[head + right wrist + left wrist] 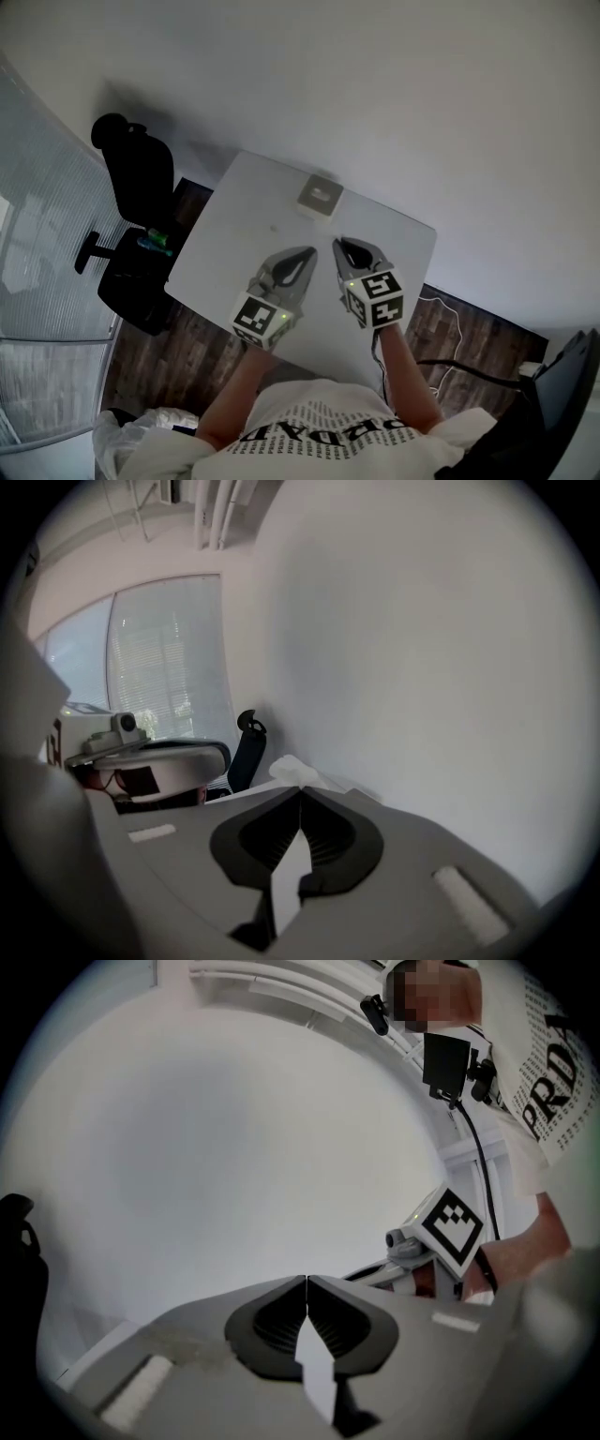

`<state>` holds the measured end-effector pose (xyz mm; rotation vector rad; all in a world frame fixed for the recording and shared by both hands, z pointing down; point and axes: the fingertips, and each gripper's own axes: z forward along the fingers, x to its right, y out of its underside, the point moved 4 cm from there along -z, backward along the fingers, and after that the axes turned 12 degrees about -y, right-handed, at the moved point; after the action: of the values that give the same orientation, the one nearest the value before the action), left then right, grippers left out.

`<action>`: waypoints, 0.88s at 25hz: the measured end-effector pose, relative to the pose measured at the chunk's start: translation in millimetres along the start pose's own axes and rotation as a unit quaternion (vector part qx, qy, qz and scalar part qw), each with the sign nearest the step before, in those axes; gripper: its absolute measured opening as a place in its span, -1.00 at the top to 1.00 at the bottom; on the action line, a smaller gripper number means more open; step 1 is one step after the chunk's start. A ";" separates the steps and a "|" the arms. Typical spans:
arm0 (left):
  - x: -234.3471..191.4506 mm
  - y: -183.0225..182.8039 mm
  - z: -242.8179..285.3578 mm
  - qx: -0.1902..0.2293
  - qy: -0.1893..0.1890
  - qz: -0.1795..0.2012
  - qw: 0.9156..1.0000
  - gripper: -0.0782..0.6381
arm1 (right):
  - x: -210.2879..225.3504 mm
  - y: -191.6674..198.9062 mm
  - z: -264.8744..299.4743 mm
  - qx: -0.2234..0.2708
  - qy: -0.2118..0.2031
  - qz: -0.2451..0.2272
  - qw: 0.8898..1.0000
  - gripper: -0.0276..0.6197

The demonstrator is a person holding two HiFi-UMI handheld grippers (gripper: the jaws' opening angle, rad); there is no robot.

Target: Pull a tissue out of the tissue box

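The tissue box (321, 197), pale and square, sits near the far edge of the white table (225, 253), a tissue at its top slot. In the right gripper view the white tissue (293, 770) peeks up just beyond the jaws. My left gripper (307, 251) and right gripper (338, 244) hover side by side above the table, short of the box, touching nothing. Both are shut with nothing between the jaws; the left gripper (307, 1280) faces a bare wall, the right gripper (300, 790) points toward the box. Each view shows the other gripper beside it: the right one's marker cube (457, 1225), the left one's body (150, 754).
A black office chair (136, 192) stands left of the table with a green item (156, 243) on its seat. Dark cables (469, 367) run over the wood floor at right. A white wall lies behind the table and blinds (169, 658) cover a window at left.
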<state>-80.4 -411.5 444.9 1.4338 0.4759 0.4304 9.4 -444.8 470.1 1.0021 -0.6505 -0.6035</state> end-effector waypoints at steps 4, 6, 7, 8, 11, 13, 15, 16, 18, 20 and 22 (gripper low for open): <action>9.5 -9.3 -8.4 0.001 -0.002 0.002 1.000 0.80 | -11.4 -15.3 -18.4 0.017 -0.006 -0.010 1.000 0.89; 12.9 -15.0 -11.6 0.004 -0.003 -0.001 1.000 0.79 | -15.8 -22.2 -26.3 0.024 -0.008 -0.014 1.000 0.89; 13.7 -18.1 -14.1 0.006 -0.004 -0.001 1.000 0.79 | -18.9 -25.5 -29.3 0.026 -0.010 -0.015 0.999 0.89; 14.2 -21.6 -16.9 0.007 -0.006 -0.001 1.000 0.79 | -22.5 -28.8 -31.7 0.029 -0.014 -0.017 0.999 0.89; 17.9 -32.2 -24.1 0.012 -0.014 -0.005 1.000 0.80 | -32.0 -37.1 -40.1 0.031 -0.025 -0.025 0.999 0.89; 22.5 -36.5 -27.5 0.013 -0.015 -0.007 1.000 0.79 | -35.9 -43.3 -47.2 0.035 -0.029 -0.032 0.998 0.89; 24.9 -40.7 -30.6 0.014 -0.014 -0.006 1.000 0.80 | -39.5 -52.2 -52.8 0.044 -0.032 -0.037 0.998 0.89; 25.0 -42.4 -32.4 0.015 -0.015 -0.005 1.000 0.79 | -41.5 -56.8 -54.7 0.049 -0.033 -0.040 0.997 0.89; 23.9 -44.4 -36.2 0.016 -0.016 -0.004 1.000 0.80 | -46.2 -64.6 -58.0 0.058 -0.037 -0.044 0.997 0.89; 23.1 -46.1 -38.3 0.018 -0.017 -0.007 1.000 0.80 | -49.9 -70.4 -61.1 0.065 -0.042 -0.047 0.996 0.89; 22.5 -47.5 -38.7 0.020 -0.017 -0.007 1.000 0.80 | -52.0 -74.0 -63.7 0.071 -0.046 -0.048 0.995 0.89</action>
<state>-83.2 -371.4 393.5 1.4738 0.4692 0.3857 9.9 -402.3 368.0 1.1484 -0.7369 -0.6977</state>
